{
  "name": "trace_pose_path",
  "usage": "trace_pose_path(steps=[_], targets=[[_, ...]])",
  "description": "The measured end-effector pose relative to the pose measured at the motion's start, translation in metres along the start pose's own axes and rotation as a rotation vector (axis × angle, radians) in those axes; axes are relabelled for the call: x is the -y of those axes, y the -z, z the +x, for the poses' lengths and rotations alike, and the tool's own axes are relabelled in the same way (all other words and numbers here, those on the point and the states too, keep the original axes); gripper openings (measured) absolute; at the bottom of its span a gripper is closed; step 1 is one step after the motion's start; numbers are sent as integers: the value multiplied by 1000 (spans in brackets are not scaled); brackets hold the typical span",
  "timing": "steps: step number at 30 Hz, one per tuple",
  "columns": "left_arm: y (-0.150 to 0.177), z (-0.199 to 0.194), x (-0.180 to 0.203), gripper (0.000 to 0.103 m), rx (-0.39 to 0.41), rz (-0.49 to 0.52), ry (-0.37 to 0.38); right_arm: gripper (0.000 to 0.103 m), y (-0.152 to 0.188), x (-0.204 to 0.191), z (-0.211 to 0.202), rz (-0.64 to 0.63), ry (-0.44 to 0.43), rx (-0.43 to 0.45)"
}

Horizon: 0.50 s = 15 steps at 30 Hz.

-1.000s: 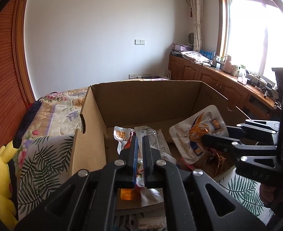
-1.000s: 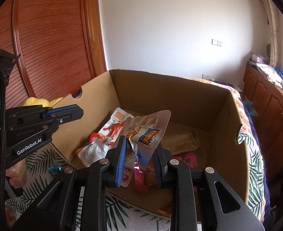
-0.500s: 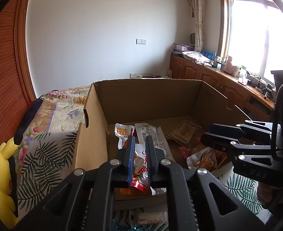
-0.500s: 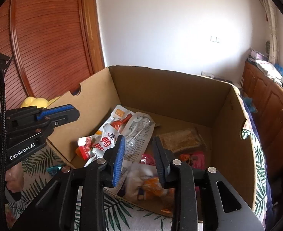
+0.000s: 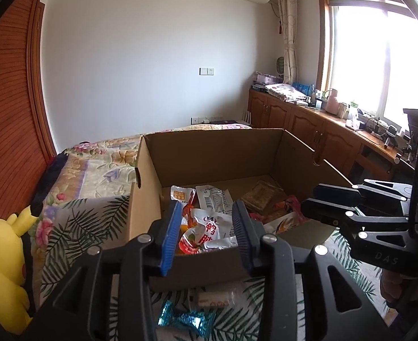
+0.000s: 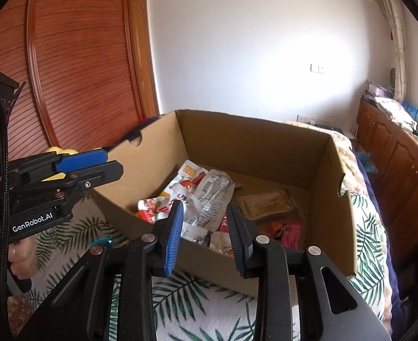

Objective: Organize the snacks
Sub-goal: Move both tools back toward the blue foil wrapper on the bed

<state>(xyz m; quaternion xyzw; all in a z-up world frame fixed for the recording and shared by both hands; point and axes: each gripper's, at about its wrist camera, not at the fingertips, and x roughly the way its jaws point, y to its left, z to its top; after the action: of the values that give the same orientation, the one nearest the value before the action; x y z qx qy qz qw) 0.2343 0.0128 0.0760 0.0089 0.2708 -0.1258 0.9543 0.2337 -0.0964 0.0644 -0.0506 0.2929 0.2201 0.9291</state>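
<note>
Left gripper (image 5: 206,227) up front, jaws opening and nothing pinched between them; through the gap you look straight down on a white-and-red snack packet (image 5: 209,231) lying in the cardboard box (image 5: 214,153). Right gripper (image 6: 204,228) the same story: jaws apart, empty, hovering over the near wall of the box with the snack pile behind it.

Only the left wrist view catches what lies outside the box on the leaf-print bedspread (image 5: 78,227): one blue foil candy (image 5: 184,319) and one pale wrapped roll (image 5: 213,298), both just this side of the near wall (the right view gives only a sliver of blue). It alone shows the yellow plush toy (image 5: 1,264) at the bed's edge too.

The right wrist view opens the box floor better: one brown flat packet (image 6: 265,203), one pink wrapper (image 6: 289,231), one clear barcode packet (image 6: 214,196).

Count so far: two grippers, one box, two snacks outside; inside, at least five, the heap overlaps too much to be sure.
</note>
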Motion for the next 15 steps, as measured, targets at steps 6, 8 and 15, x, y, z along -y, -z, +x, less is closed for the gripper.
trace_pose_path(steps=[6,8,15], targets=[[13,-20,-1,40,-4,-6,-14,34,4,-12,-23,-3,-8,26],[20,-24,-2,40,-10,-11,-14,34,6,-16,-28,-4,-12,29],[48,-32,-3,45,-44,-17,-20,36,26,-29,-32,-7,-24,16]])
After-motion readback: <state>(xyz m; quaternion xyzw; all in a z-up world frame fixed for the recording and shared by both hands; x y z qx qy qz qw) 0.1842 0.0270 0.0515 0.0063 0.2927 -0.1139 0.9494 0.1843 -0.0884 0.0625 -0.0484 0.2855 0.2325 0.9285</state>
